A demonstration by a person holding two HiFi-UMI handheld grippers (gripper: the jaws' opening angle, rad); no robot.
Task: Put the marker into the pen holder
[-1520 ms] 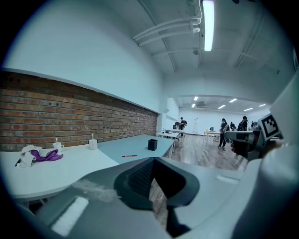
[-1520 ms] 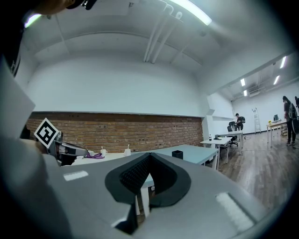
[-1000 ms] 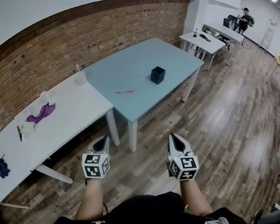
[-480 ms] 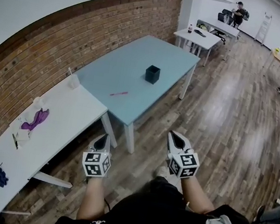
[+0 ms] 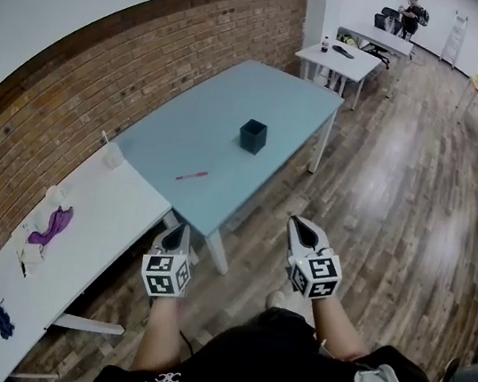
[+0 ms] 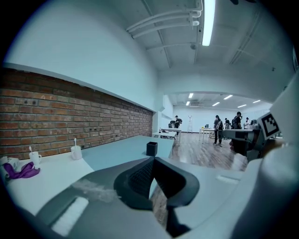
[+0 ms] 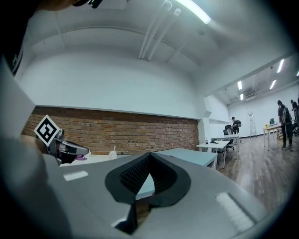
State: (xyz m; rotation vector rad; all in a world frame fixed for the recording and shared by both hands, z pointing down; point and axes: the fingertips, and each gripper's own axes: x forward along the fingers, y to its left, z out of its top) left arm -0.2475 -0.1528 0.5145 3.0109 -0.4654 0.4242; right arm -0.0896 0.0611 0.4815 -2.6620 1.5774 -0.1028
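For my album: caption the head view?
Left tongs and right tongs, shut, empty, face a blue table with red marker and pen holder.

Blue-grey table [image 5: 232,122]: top smooth, matt. Pen holder [image 5: 251,135] on that table: dark, matt. Brick wall [image 5: 103,83] behind table: rough, mortar lines seen. Floor [image 5: 399,202] beside table: wood planks, glossy, light reflected. White table [image 5: 97,235] adjoining: smooth; purple cloth [image 5: 49,226] there, soft, crumpled.

A brick wall [image 5: 152,55], white above, runs along the left. Beside it, a blue counter [image 5: 186,128] and a white counter [image 5: 101,236] stand end to end on a wood floor [image 5: 398,211]. White tables [image 5: 338,63] stand farther back; a tube light [image 6: 208,21] glows overhead
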